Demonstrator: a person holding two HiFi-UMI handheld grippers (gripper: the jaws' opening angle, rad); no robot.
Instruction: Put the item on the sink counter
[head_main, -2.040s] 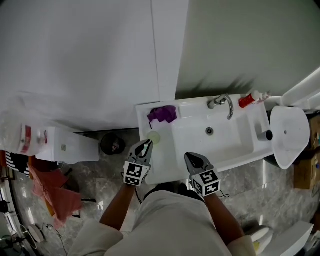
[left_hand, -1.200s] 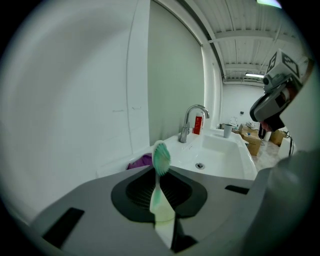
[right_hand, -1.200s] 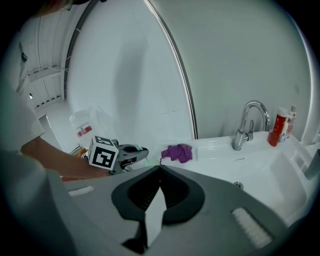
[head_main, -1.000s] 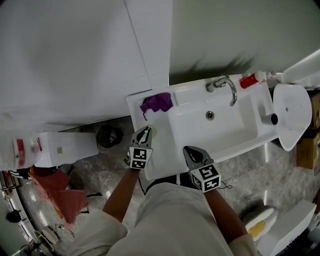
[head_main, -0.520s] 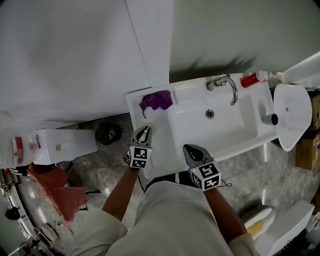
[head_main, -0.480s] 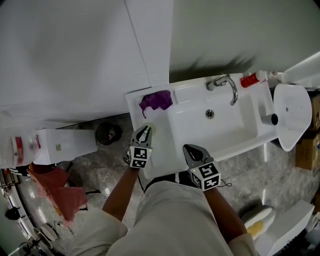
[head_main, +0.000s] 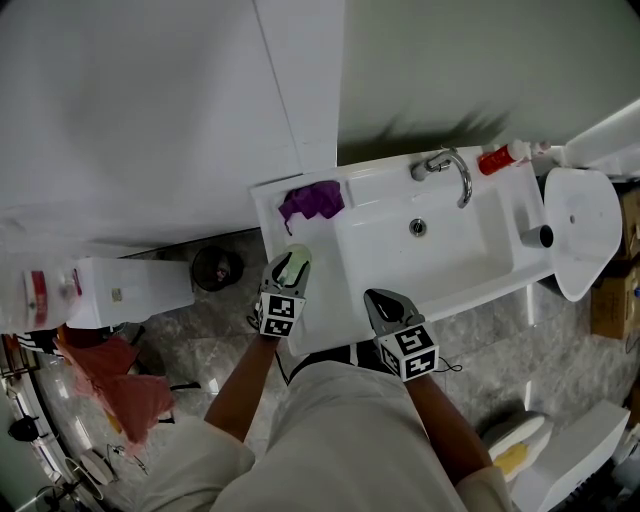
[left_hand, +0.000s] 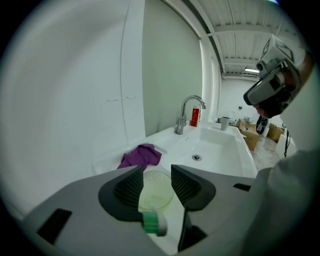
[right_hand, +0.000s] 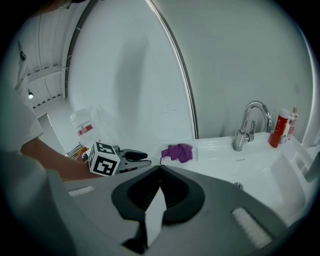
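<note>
My left gripper (head_main: 293, 262) has just been opening its jaws; they now stand apart, and the pads press on nothing. The pale green item (left_hand: 156, 191) lies between them, flat on the sink counter (head_main: 322, 305), so I judge the placing done. It is a round, dotted disc. A short green-and-white stub at the bottom of the left gripper view may be its handle. If so, its long axis runs along my gripper's own line and points back at me.

The coming move turns on that. The item sits straight ahead inside the open jaws, so I should draw back along their line and not sweep sideways.

My right gripper (right_hand: 160, 169) is closed and empty. It hangs at the counter's near edge, lower centre in the head view, further from the item than my left.

The counter is white, smooth and glossy. A purple cloth (head_main: 312, 200) lies just above the item in the head view. The basin (head_main: 430, 245) is to the right, with the faucet (head_main: 447, 170) and a red bottle (head_main: 497, 158) above it, against a plain white wall.
</note>
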